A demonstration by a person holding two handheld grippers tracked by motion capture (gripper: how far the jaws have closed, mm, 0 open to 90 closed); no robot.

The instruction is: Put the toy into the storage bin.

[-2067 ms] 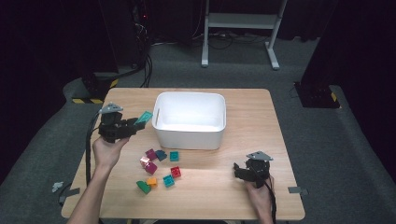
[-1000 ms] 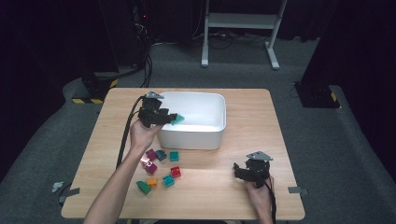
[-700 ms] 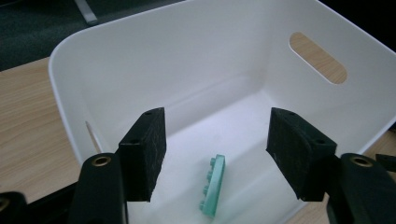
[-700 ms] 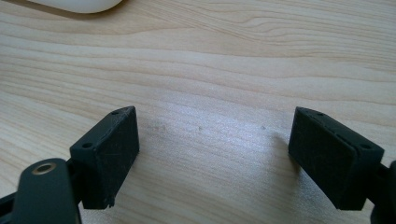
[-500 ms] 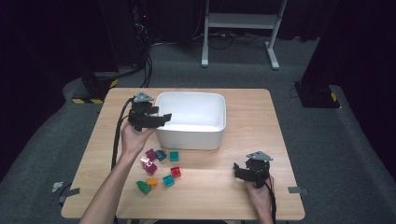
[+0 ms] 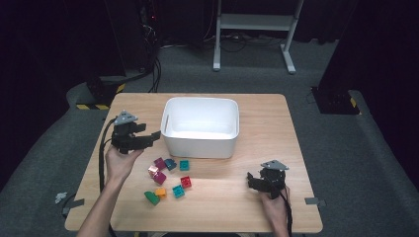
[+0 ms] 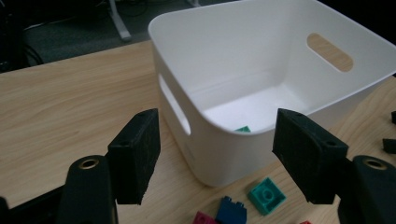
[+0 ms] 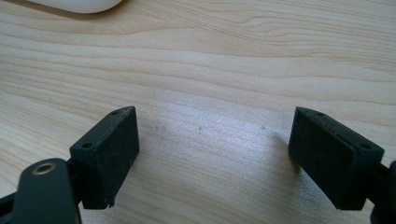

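Teal brick (image 7: pixel 243 129) lies in bin (image 7: pixel 261 56) beyond left tool (image 7: pixel 217 154)

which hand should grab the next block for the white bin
Left, probably. The left gripper hangs open beside the bin, just above the loose blocks. The right gripper rests farther from them.

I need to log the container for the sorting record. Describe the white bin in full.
The white bin is a rounded rectangular tub, apparently smooth plastic, with walls flaring slightly to an open top. An oval handle slot is cut into each short end. It stands upright on the wooden table, near its middle toward the far edge. Inside lies one teal brick on the floor near a wall. Loose bricks lie on the table in front of it, apart from it. The left gripper hovers open beside its left end, not touching.
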